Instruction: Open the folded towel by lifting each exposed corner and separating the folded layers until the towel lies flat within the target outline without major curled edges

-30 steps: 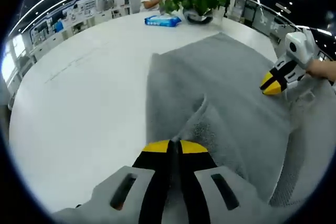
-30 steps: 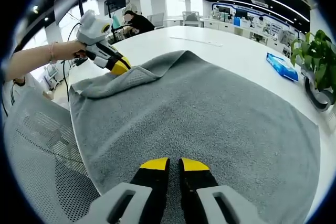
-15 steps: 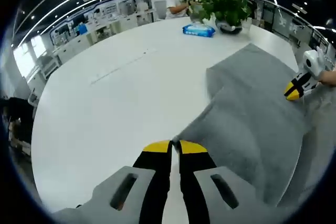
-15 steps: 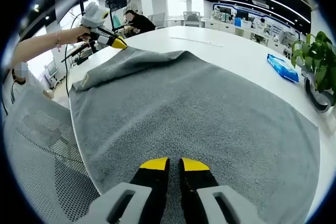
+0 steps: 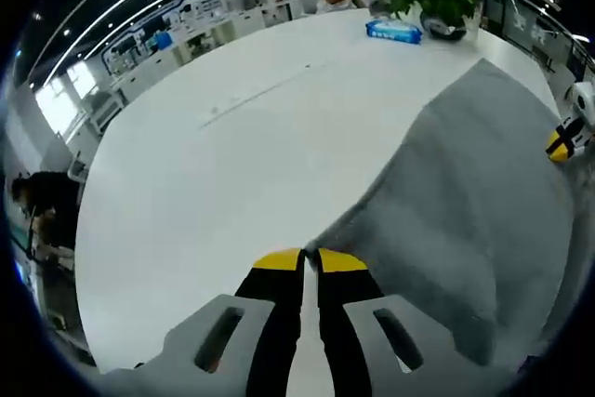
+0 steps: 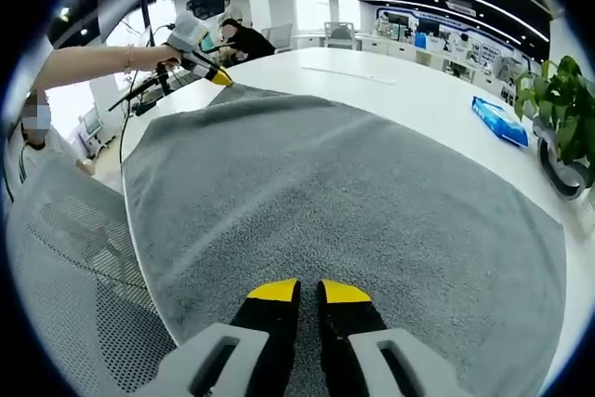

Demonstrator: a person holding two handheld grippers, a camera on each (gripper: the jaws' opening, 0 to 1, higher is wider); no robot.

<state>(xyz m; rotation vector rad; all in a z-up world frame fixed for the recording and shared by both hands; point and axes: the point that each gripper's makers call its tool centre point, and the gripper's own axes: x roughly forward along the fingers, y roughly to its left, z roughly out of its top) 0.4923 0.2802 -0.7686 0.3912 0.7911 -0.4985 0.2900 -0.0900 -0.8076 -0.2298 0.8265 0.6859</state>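
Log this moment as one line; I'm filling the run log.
left gripper: shut on towel corner, pulled outward | right gripper: shut, pinning towel edge | towel: nearly flat | table

The left gripper (image 5: 304,258), clamped on a corner of the grey towel (image 6: 344,211), has carried that corner outward across the white table (image 5: 204,174), away from the right gripper (image 5: 561,142). A second ago a folded flap lay doubled over the towel near that corner; now the flap is unfolded and the cloth lies spread in one layer.
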